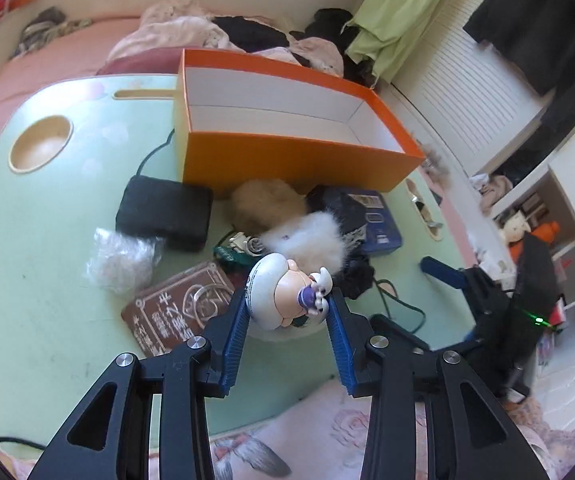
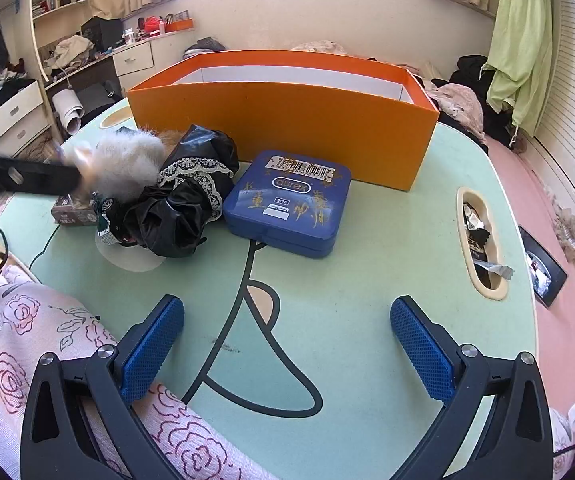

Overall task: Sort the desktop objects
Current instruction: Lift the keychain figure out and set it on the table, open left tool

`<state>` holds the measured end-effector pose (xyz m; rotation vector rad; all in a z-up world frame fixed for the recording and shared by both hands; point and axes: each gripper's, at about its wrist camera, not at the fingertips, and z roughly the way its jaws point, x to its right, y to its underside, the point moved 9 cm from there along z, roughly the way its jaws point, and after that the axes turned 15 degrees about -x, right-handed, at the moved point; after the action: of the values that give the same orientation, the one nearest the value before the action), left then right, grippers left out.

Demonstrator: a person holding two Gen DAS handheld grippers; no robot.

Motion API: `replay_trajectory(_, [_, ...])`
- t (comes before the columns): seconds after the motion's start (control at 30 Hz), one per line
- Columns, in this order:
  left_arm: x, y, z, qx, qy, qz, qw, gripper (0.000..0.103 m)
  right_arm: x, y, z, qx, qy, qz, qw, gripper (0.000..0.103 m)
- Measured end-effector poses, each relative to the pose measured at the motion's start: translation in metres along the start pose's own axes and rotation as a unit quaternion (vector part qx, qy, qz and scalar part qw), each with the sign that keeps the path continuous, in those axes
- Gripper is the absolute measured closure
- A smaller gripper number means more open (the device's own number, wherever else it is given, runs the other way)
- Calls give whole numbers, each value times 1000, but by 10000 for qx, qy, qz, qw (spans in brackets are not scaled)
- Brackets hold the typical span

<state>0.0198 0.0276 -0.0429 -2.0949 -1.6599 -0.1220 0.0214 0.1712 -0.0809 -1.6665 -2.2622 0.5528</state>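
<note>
A small toy figure (image 1: pixel 283 292) with white hair and a purple piece is clamped between the blue pads of my left gripper (image 1: pixel 289 300), held above the clutter on the green table (image 1: pixel 47 240). Beyond it stands an empty orange box (image 1: pixel 287 160), white inside. In the right wrist view my right gripper (image 2: pixel 287 308) stands wide open low over the bare table front, nothing between its fingers. Ahead of it lie a blue tin (image 2: pixel 287 200), crumpled black cloth with lace trim (image 2: pixel 183 208) and a white fluffy item (image 2: pixel 127 164). The orange box (image 2: pixel 287 120) is behind them.
Near the left gripper lie a black pouch (image 1: pixel 163 212), a clear plastic bag (image 1: pixel 119 260), a brown packet (image 1: pixel 175 312) and a tan fluffy ball (image 1: pixel 263 204). A slot holding wrappers (image 2: pixel 481 240) is at the table's right, a phone (image 2: pixel 541 276) beyond. Floral fabric (image 2: pixel 27 320) covers the near edge.
</note>
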Motion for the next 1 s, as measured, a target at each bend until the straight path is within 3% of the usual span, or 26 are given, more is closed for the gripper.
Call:
replay_trajectory(0.1, [-4,-3,-7,217,-155,-30,9996,58,0,0,0,2,-2,2,10000,0])
replay_trajectory(0.17, [-7,-1,-20,491,-103,-60,9987,45,0,0,0,-1,1,1,10000,0])
replay_trajectory(0.23, [-13,-1,-39,831,-164,-128,9963,24,-1,0,0,-1,0,1,10000,0])
replay_trajectory(0.27, [-17,-1,-46,954,-261,-156,9950,22,-1,0,0,-3,0,1,10000,0])
replay_trajectory(0.37, [-25,11,-57,1018,-509,-26,9935,20,0,0,0,-2,1,2,10000,0])
replay_trajectory(0.5, [-6,41,-51,642,-521,847,9930,20,0,0,0,-3,1,3,10000,0])
replay_trajectory(0.6, [0,59,-30,173,-1137,1234,9857,20,0,0,0,-3,1,4,10000,0])
replay_trajectory(0.63, [-2,61,-25,111,-1364,1259,9826,20,0,0,0,-5,2,3,10000,0])
replay_trajectory(0.73, [-6,55,-20,132,-1215,1073,9867,20,0,0,0,-18,-1,-1,10000,0])
replay_trajectory(0.87, [-30,39,-7,74,-1378,687,9880,19,3,-4,-2,-209,114,-5,9997,0])
replay_trajectory(1.0, [-43,34,7,32,-1753,575,9828,19,11,-44,-38,265,286,294,9988,0])
